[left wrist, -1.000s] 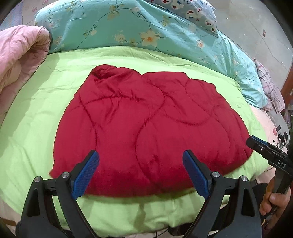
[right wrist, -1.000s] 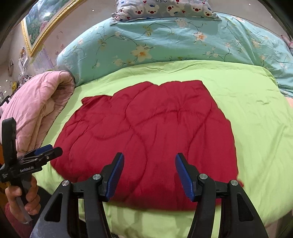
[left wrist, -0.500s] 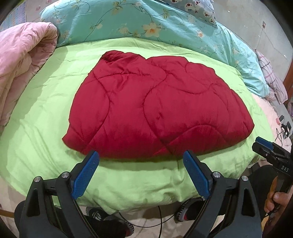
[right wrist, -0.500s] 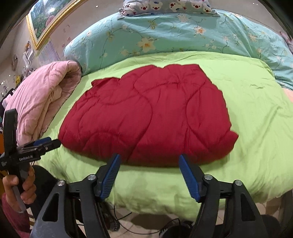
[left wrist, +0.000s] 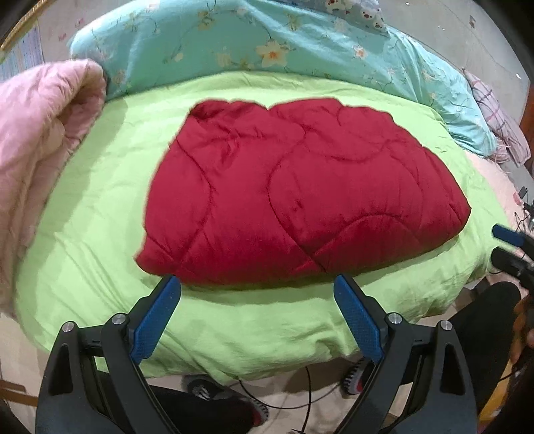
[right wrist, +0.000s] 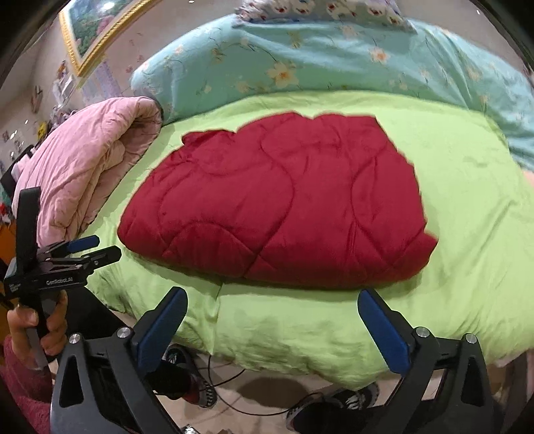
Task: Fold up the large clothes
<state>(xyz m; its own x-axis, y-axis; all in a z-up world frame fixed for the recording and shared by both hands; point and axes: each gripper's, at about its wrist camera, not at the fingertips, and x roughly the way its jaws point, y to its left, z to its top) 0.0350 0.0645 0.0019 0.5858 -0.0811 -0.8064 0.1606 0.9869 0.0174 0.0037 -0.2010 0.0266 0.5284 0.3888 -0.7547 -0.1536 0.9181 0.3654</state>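
Note:
A red quilted garment (left wrist: 300,197) lies folded flat in the middle of the green bed cover (left wrist: 100,187); it also shows in the right wrist view (right wrist: 277,203). My left gripper (left wrist: 257,313) is open and empty, held off the bed's near edge, apart from the garment. My right gripper (right wrist: 272,323) is open and empty, also back from the near edge. The left gripper shows at the left of the right wrist view (right wrist: 96,247), and the right gripper shows at the right edge of the left wrist view (left wrist: 510,247).
A rolled pink quilt (left wrist: 36,143) lies on the bed's left side. A turquoise floral duvet (left wrist: 267,43) lies along the back with a patterned pillow (right wrist: 320,8). The floor below holds cables (right wrist: 233,377) and my shoes (right wrist: 333,410).
Both grippers have pulled back from over the red garment to beyond the bed's near edge. The garment now lies untouched in full view.

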